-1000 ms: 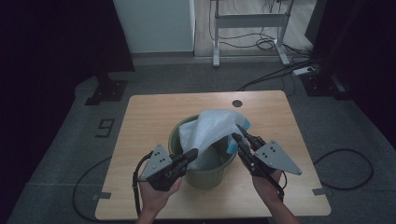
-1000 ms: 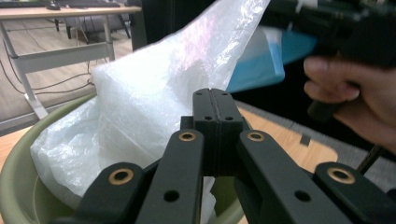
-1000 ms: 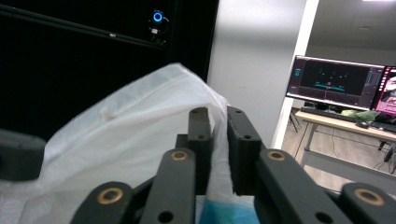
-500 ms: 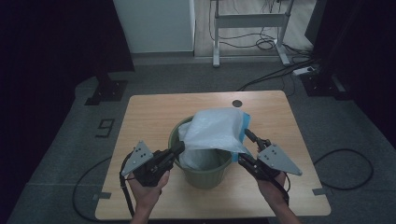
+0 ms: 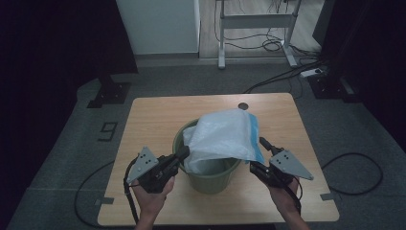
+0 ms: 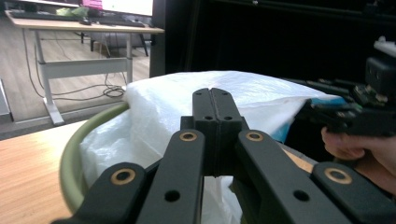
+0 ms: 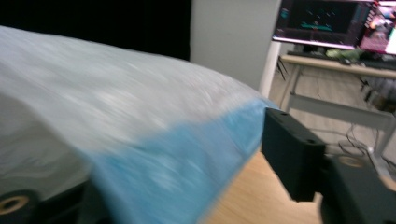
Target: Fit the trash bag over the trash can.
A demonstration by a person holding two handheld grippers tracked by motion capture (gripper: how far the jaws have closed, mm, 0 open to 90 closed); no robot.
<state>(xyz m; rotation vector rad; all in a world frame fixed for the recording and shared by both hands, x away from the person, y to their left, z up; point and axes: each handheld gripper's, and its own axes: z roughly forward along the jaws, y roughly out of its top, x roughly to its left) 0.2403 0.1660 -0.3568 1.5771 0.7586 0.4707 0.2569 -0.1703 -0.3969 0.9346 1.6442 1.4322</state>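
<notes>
High view shows your left tool (image 5: 183, 153) at about 8 o'clock of the bin (image 5: 207, 178), its black jaws pressed flat together; the left gripper view has them closed right at the white liner bag (image 5: 221, 136), and whether a fold of film is pinched between them you cannot tell from here. Your right tool (image 5: 265, 143) sits at about 4 o'clock of the bin, and its jaws have just been opening. In the right gripper view they stand apart with the bag's blue hem (image 7: 177, 172) lying across the gap, not clamped.

Judging by this, lining the bin is roughly half done. The bag is over the bin mouth, with some film already hanging inside on your left. Its upper part, though, is puffed into a dome, and the blue edge floats free above the rim at 3 o'clock. You still have to draw that hem down and fold it around the rim all the way round.

The bag is thin, crinkly, translucent plastic with a blue band along its mouth. The bin is a round, olive-green plastic tub with a smooth rolled rim, standing on the pale wood-grain surface (image 5: 153, 120).
</notes>
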